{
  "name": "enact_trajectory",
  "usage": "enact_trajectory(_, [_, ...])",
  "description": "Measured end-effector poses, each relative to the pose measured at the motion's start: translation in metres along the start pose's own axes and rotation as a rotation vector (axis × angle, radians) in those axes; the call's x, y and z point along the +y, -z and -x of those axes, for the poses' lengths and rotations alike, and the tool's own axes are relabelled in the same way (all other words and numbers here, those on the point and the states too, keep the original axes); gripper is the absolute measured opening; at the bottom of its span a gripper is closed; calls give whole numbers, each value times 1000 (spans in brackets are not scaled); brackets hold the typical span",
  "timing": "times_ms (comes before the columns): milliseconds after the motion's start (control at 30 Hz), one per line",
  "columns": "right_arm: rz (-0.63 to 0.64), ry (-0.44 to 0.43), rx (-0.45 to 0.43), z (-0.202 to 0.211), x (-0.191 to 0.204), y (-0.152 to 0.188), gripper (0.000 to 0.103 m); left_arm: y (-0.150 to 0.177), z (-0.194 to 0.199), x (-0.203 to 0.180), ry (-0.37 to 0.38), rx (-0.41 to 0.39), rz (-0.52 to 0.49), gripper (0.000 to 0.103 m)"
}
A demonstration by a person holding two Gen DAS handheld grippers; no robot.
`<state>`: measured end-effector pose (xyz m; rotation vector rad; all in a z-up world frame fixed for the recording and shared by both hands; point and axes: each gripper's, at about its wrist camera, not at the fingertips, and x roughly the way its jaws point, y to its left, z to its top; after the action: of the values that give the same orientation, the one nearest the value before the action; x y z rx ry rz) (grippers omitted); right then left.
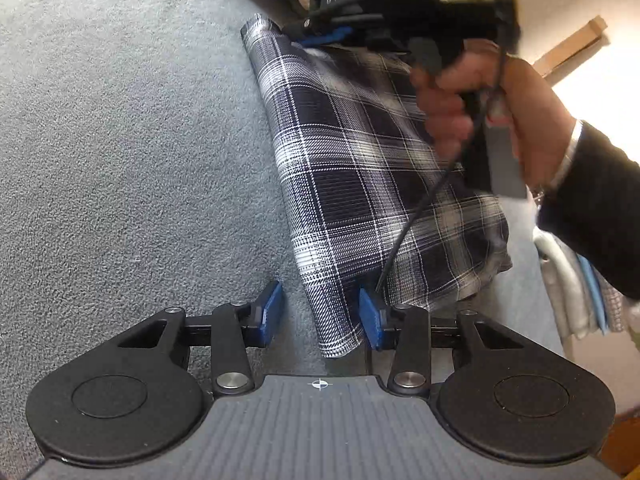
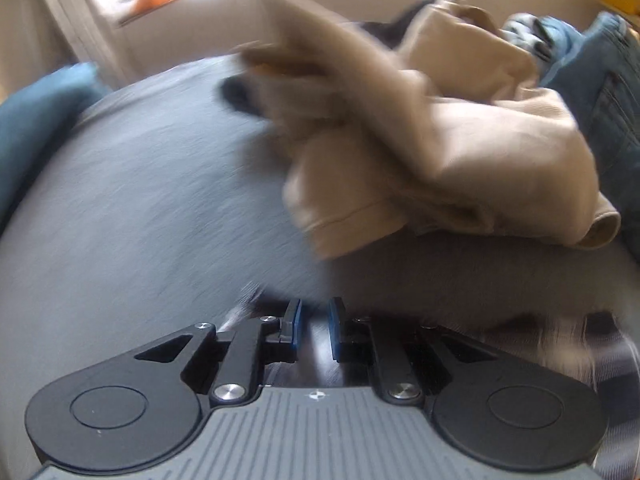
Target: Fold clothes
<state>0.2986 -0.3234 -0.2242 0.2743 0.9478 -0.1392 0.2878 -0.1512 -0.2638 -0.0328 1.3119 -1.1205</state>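
A dark blue and white plaid garment (image 1: 352, 168) lies folded in a long strip on the grey bedcover (image 1: 120, 140). My left gripper (image 1: 320, 316) is open, its blue pads either side of the strip's near corner. At the strip's far end a hand (image 1: 492, 112) holds my right gripper (image 1: 332, 36) down on the cloth. In the blurred right wrist view, the right gripper (image 2: 314, 326) has its pads close together with dark plaid cloth (image 2: 320, 352) in the narrow gap.
A heap of beige clothes (image 2: 440, 132) lies ahead of the right gripper, with blue denim (image 2: 600, 92) behind it. Folded pale items (image 1: 572, 280) are stacked at the bed's right side. A dark sleeve (image 1: 600, 208) reaches in from the right.
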Motion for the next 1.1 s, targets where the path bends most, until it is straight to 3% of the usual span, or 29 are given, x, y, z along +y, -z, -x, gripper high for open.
enact_trajectory(200, [-49,-22,-86,71,-27,2,15,3,5,7,16,14,-1,42])
enact_trajectory(300, [-43,29,-91,113,-50,22,15,1,5,7,3,22,-22,42])
enact_trajectory(533, [-153,144,-24,98,-121,57,14,0,2,-10,-64,30,-118,43])
enact_trajectory(667, [-205,245,-11,86,-149,52,14,1,2,-14,-86,30,-152,44])
enact_trajectory(933, [-130,81,-25,148,-135,81,14,-4,-1,-3,-54,38,-106,45])
enact_trajectory(967, [-113,90,4,148,-134,88,14,-4,-1,-2,-52,40,-103,45])
enact_trajectory(1100, [-111,317,127,139,-155,124,14,-3,0,-2,-58,44,-112,45])
